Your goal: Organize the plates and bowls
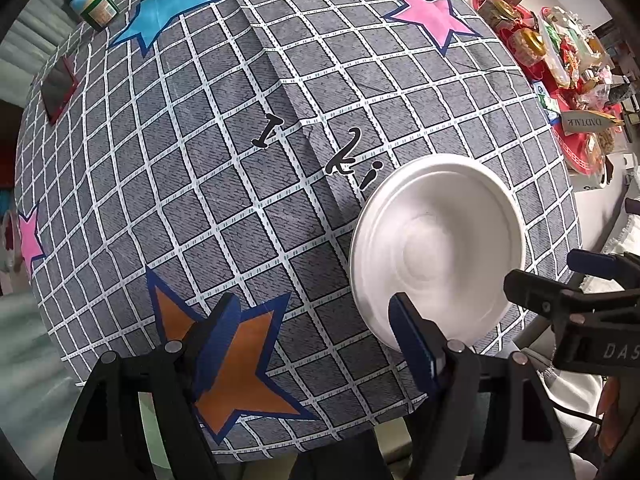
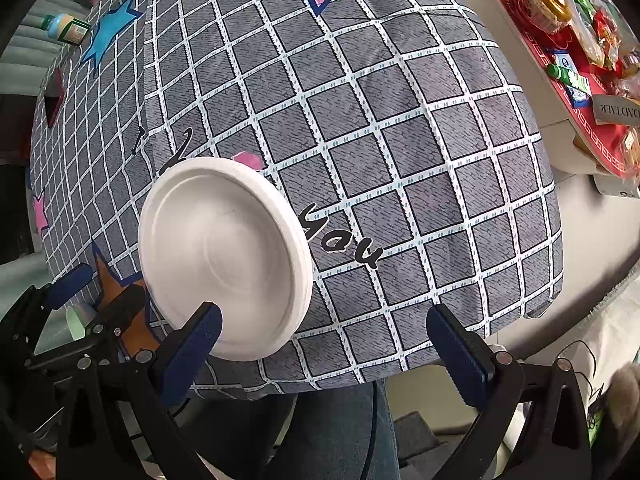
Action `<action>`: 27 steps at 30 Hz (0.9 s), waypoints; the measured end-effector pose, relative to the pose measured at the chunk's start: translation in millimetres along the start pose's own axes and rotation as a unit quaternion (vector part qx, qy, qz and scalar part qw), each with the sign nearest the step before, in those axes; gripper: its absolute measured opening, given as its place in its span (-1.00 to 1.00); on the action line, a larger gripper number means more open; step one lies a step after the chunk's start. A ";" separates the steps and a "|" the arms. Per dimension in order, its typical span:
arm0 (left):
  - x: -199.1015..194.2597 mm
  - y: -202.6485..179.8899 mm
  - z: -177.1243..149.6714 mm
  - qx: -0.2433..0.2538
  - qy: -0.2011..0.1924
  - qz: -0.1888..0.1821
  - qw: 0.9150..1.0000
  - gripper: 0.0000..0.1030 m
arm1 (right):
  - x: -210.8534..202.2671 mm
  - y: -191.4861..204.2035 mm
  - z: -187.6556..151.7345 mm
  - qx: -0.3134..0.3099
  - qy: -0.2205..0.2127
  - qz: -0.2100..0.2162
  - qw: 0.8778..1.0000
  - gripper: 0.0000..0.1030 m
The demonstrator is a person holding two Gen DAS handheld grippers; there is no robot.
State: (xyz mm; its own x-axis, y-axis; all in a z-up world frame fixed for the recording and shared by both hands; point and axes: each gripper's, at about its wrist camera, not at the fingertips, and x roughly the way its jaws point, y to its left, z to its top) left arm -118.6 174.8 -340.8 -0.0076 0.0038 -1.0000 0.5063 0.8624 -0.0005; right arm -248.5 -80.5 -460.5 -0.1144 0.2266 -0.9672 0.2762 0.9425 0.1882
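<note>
White disposable plates [image 2: 224, 256], round and matte with a pressed ring in the middle and a raised rim, sit stacked near the front edge of the table; the layered rim edge in the right wrist view shows more than one, though how many I cannot tell. They rest on a grey tablecloth [image 1: 224, 168] printed with a white grid, coloured stars and black script lettering, with creases running across it. The left gripper [image 1: 324, 344] hangs over the orange star [image 1: 240, 372] just beside the stack, its blue ridged fingers spread wide and holding nothing. The right gripper [image 2: 324, 340] is spread wide as well, its left pad [image 2: 192, 348] over the near rim of the stack, nothing between the fingers. At the far left corner stands a jar [image 1: 93, 3] with a green lid and pale contents. Off to the right, a red tray [image 2: 580, 128] with a patterned border holds packaged snacks, gold-lidded jars and small cartons.
</note>
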 end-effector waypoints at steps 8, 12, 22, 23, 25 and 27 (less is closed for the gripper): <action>1.2 -1.6 1.0 0.005 0.001 0.001 1.000 0.54 | -7.0 3.0 1.7 -0.016 -0.018 -0.026 0.999 1.00; 2.1 -4.6 2.5 0.012 0.002 0.001 1.000 0.54 | -12.6 6.1 4.1 -0.028 -0.033 -0.049 0.998 1.00; 5.0 -14.9 7.0 0.028 0.005 0.004 1.000 0.54 | -19.0 4.3 6.1 -0.030 -0.044 -0.066 0.996 1.00; 5.5 -16.0 7.8 0.028 0.005 0.004 1.000 0.54 | -19.6 4.3 5.8 -0.034 -0.048 -0.072 0.996 1.00; 6.7 -18.3 8.6 0.030 0.006 0.004 1.000 0.54 | -19.0 4.1 6.0 -0.040 -0.053 -0.080 0.995 1.00; 7.8 -21.7 9.8 0.032 0.006 0.005 0.999 0.54 | -19.3 3.7 6.4 -0.038 -0.053 -0.076 0.995 1.00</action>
State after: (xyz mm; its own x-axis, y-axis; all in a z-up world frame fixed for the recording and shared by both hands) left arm -121.2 151.2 -348.6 -0.0131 0.0181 -0.9998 0.5610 0.8278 0.0076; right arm -239.2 -83.0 -442.2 -0.0476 0.0560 -0.9973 0.1891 0.9809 0.0460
